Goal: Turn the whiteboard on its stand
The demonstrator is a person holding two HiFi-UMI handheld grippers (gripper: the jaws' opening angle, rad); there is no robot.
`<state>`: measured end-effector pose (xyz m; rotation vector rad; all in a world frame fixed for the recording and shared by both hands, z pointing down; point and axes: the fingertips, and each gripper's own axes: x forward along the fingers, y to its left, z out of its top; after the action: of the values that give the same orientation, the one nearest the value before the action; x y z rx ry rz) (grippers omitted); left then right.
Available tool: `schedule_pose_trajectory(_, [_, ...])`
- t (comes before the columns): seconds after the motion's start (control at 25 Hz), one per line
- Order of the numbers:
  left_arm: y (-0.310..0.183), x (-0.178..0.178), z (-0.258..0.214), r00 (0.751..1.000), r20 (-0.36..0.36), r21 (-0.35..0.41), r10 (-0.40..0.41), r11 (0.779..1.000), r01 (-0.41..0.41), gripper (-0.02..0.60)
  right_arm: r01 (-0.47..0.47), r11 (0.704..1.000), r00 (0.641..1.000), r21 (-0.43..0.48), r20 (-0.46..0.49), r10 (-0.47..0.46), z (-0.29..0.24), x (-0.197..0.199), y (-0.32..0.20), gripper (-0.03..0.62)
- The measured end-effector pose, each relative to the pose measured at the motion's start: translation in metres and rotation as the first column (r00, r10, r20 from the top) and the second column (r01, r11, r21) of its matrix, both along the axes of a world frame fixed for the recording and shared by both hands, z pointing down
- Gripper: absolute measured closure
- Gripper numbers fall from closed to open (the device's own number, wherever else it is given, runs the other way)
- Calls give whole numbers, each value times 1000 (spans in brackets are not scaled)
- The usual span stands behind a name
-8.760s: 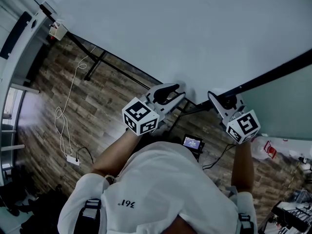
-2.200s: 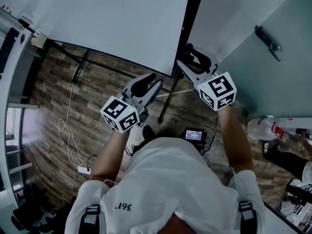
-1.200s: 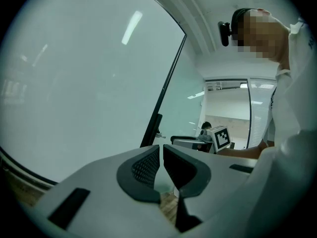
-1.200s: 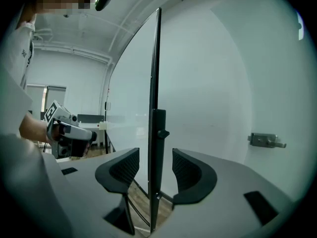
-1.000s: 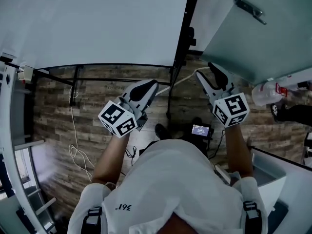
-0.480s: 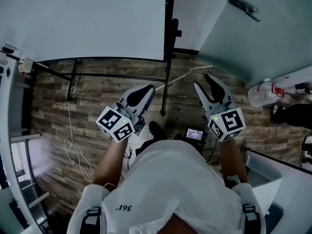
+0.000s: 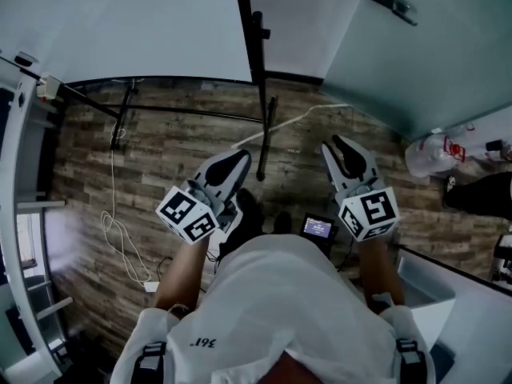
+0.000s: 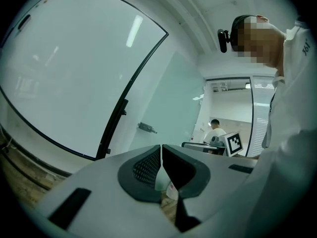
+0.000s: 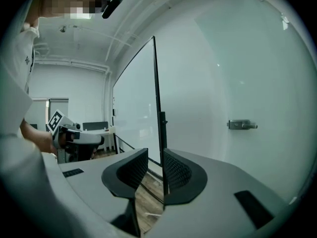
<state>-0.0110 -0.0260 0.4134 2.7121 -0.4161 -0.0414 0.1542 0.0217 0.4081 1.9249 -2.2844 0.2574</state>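
At 11 o'clock in the head view, the whiteboard (image 7: 136, 22), upright on its black stand (image 7: 254, 46) over the wooden floor (image 7: 184, 158); well apart from both tongs, touched by neither; near centre, toward 10 o'clock, the left tongs (image 7: 234, 160), pads pressed fully together, nothing between them; toward 2 o'clock, the right tongs (image 7: 340, 146), closing, a narrow gap left, nothing in it, only the board's black edge lined up far behind; farther out at 2 o'clock, a pale door panel (image 7: 432, 62) with a metal handle (image 7: 388, 2); at 8 o'clock, a white cable (image 7: 105, 222) looped on the floor.
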Motion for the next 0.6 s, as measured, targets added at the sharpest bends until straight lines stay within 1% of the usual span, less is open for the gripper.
schedule_pose_trajectory(0.16, [26, -6, 1, 1000, 8, 1, -22, 1000, 22, 563, 9, 1000, 1000, -7, 11, -9, 5, -2, 22, 497])
schedule_pose_trajectory(0.32, [39, -16, 0, 1000, 8, 8, -22, 1000, 22, 563, 12, 1000, 1000, 1, 15, -12, 3, -12, 36, 510])
schedule_pose_trajectory(0.48, [41, -24, -1, 1000, 7, 15, -1, 1000, 1, 563, 2, 1000, 1000, 4, 18, -2, 1, -24, 44, 515])
schedule_pose_trajectory(0.6, [41, -33, -2, 999, 9, 20, 31, 999, -32, 563, -25, 1000, 1000, 0, 15, 25, 1, -32, 46, 517])
